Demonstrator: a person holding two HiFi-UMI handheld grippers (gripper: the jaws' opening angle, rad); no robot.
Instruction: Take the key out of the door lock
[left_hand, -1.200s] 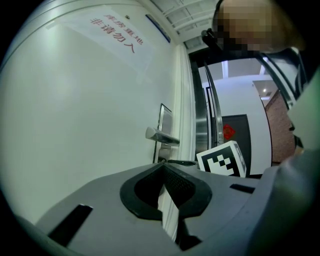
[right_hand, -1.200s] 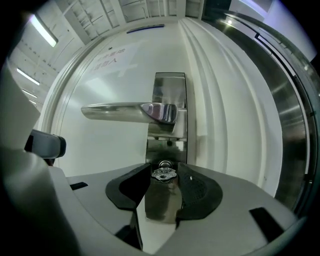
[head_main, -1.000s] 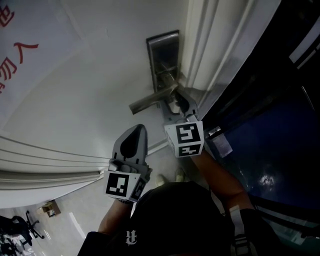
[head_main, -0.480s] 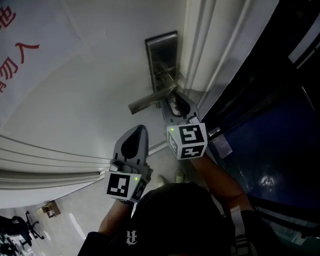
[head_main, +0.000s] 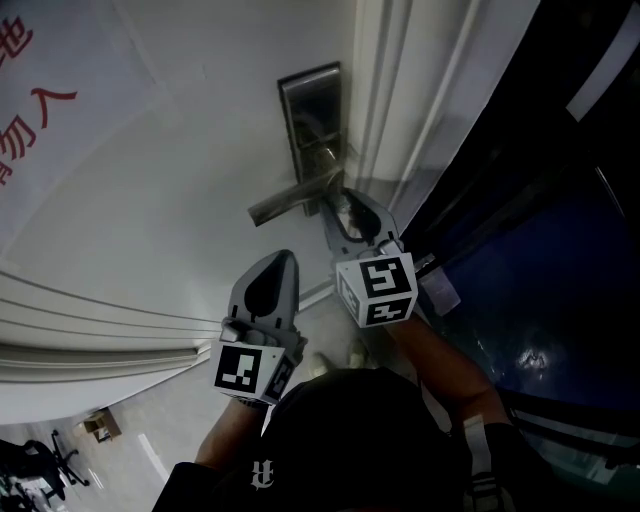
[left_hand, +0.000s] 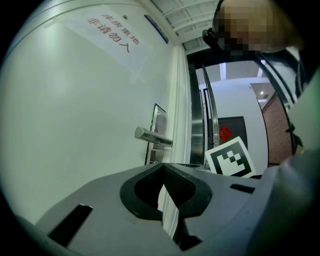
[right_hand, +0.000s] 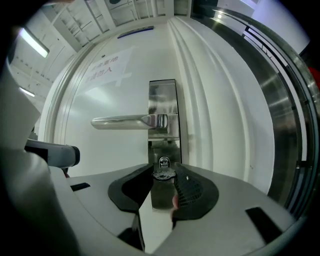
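Key sits in the lock just below the door handle.
Right tool seems to pinch its head; left tool is pressed together, empty. Draw straight back, away from the handle, without twisting.

The left gripper is held low and close to the body, pointing forward, its jaws together with nothing between them. The left forearm comes up behind it from the lower edge of the head view. The right gripper reaches further forward, with the right forearm stretched out behind it. Its jaws stand a narrow way apart, their tips pressed on the head of a key.
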